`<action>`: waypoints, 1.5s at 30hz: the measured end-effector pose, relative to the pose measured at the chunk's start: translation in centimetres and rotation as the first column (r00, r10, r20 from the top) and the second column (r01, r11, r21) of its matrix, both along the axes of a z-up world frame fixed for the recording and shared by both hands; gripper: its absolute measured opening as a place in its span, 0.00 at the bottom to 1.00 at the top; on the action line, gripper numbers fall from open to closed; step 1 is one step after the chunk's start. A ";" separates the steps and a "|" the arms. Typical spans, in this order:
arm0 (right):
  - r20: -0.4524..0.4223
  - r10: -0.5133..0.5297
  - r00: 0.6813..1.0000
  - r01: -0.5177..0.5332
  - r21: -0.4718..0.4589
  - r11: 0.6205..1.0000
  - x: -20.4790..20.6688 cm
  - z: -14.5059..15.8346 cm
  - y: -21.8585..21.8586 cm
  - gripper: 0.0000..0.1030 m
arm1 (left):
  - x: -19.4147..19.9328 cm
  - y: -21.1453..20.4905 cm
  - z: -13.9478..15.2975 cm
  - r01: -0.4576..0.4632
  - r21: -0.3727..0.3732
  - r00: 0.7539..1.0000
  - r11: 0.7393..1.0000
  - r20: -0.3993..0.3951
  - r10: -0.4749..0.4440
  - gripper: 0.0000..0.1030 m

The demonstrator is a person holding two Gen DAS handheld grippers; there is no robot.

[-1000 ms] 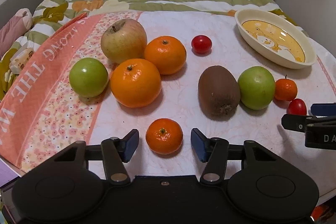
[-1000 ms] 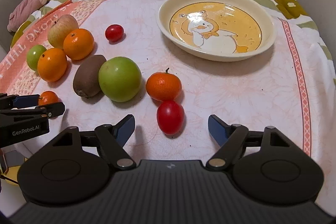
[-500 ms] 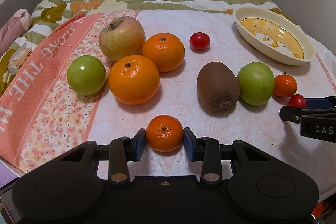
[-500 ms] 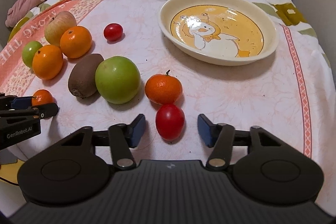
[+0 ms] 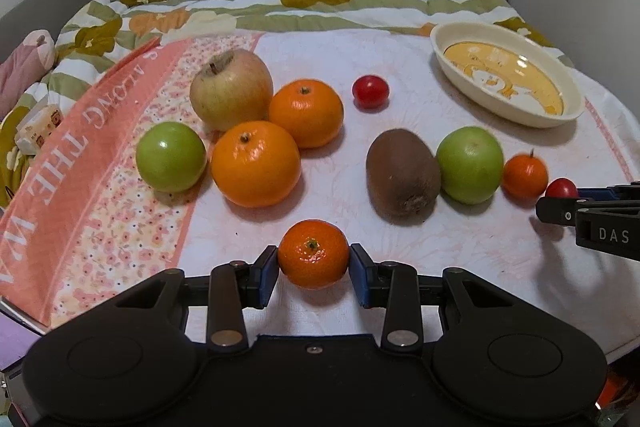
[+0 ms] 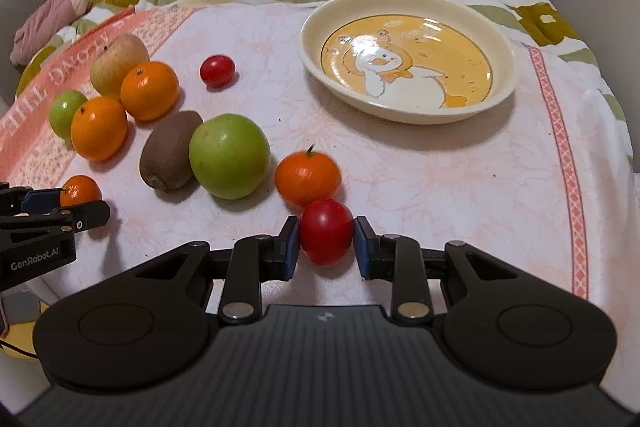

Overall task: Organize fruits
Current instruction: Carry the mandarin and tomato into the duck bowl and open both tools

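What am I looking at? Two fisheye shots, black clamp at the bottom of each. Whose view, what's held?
No robot arm here: a person holds a two-finger gripper in each hand, and each has a camera looking along its fingers.

In the left wrist view, the left gripper is shut on a small mandarin. In the right wrist view, the right gripper is shut on a cherry tomato. Each gripper also shows at the edge of the other's picture.

Loose on the tablecloth: an apple, two oranges, two green fruits, a kiwi, another mandarin, another cherry tomato, plus an empty duck-print dish.
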State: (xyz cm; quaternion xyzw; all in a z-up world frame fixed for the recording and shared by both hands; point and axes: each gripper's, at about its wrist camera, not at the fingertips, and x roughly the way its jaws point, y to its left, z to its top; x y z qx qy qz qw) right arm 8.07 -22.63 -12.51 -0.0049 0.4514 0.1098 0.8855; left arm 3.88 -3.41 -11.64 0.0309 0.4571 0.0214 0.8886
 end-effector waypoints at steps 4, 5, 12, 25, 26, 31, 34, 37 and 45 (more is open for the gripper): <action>0.023 -0.012 1.000 0.012 0.006 1.000 -0.5 1.7 -0.8 0.42 | -0.3 -0.5 1.7 0.012 0.003 1.000 1.000 0.021 -0.012 0.40; 0.028 -0.015 0.999 0.015 0.007 1.000 -0.7 2.2 -1.0 0.42 | -0.4 -0.6 2.3 0.016 0.002 0.999 1.000 0.028 -0.016 0.40; 0.082 -0.036 0.996 0.035 0.018 0.999 -0.8 6.1 -3.4 0.42 | 0.1 -2.1 6.4 0.036 0.002 0.996 0.999 0.083 -0.036 0.40; 0.175 -0.077 0.982 0.073 0.028 0.997 3.7 12.7 -7.3 0.42 | 5.8 -5.7 11.8 0.187 -0.030 0.973 0.982 0.144 -0.181 0.40; 0.171 -0.086 0.982 0.082 0.028 0.996 4.3 12.9 -7.5 0.42 | 6.7 -6.0 11.9 0.209 -0.030 0.968 0.978 0.149 -0.202 0.40; 0.154 -0.136 0.979 0.132 0.037 0.991 7.5 13.4 -8.3 0.42 | 10.9 -7.2 11.8 0.299 -0.040 0.945 0.954 0.154 -0.289 0.40; 0.136 -0.163 0.977 0.159 0.043 0.986 9.6 13.0 -8.2 0.42 | 14.0 -8.4 11.4 0.364 -0.026 0.921 0.931 0.157 -0.355 0.40; 0.107 -0.202 0.973 0.196 0.063 0.979 11.9 12.0 -8.2 0.42 | 16.8 -9.5 10.4 0.420 -0.023 0.899 0.907 0.145 -0.412 0.40; 0.032 -0.319 0.947 0.315 0.092 0.945 16.4 8.6 -8.5 0.42 | 23.2 -13.3 5.1 0.570 0.010 0.819 0.822 0.076 -0.569 0.40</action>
